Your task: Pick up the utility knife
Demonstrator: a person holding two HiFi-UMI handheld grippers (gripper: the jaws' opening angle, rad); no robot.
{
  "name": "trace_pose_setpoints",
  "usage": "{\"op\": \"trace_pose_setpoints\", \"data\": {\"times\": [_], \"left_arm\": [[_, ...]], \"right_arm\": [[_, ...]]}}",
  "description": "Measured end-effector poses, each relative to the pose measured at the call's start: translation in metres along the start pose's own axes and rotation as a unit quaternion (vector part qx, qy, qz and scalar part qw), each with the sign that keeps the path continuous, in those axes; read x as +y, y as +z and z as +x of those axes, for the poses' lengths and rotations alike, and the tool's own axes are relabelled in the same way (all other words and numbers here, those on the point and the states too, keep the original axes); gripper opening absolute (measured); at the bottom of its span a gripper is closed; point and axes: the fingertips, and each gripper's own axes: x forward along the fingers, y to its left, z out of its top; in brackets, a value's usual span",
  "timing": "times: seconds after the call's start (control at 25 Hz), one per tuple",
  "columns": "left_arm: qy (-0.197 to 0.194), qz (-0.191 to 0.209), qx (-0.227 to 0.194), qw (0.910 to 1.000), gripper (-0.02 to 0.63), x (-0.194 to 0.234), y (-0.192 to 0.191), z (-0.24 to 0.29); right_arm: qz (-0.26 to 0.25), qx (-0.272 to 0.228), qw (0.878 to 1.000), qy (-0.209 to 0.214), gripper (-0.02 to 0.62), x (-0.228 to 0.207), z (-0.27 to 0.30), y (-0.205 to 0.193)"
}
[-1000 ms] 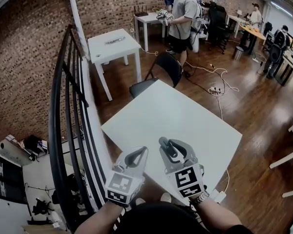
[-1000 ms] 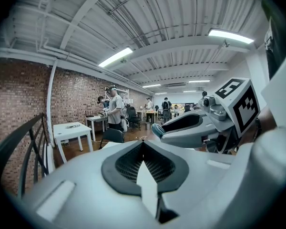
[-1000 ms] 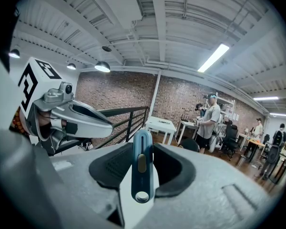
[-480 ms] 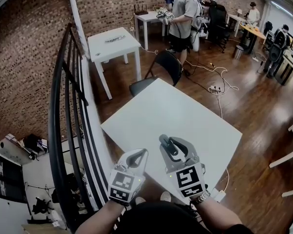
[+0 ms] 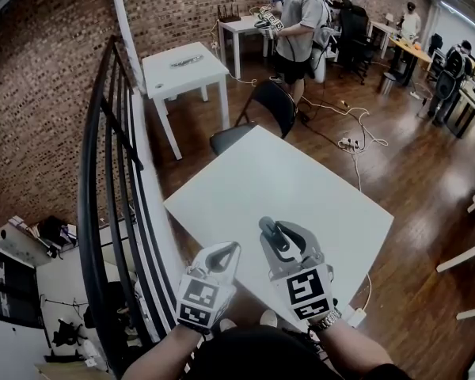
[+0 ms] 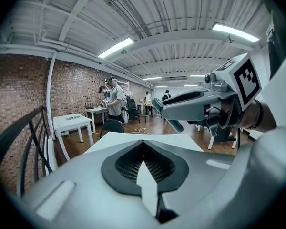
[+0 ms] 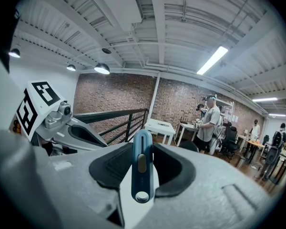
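While both grippers hover above the near edge of the counter [image 5: 301, 180], right gripper [image 5: 279, 236] with jaws clamped on the upright blue utility knife [image 7: 142, 171], only a dark stub of it visible from the head view, left gripper [image 5: 226, 252] with jaws together, nothing between them, counter's near edge partly hidden behind both

And there it is, the slim blue plastic utility knife [image 7: 142, 168], clamped between the jaws of the right gripper [image 5: 283, 240]. Its long flat body runs along the line of the jaws, sticking out past their tips. There's a round hole in the rounded butt end nearest the camera, and a small tan slider button sits about halfway up the groove in its face (the far tip can't be made out from here). From the head view it reads as a dark bar, tilted up and away.
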Motion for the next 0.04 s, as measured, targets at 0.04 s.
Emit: {"op": "trace_pose_setpoints", "data": {"times": [0.04], "left_arm": [[0.0,0.0,0.0,1.0,0.015,-0.0001,-0.0002,-0.0001]], "right_arm": [[0.0,0.0,1.0,0.0,0.126,0.0001,-0.0002,-0.0001]]}}
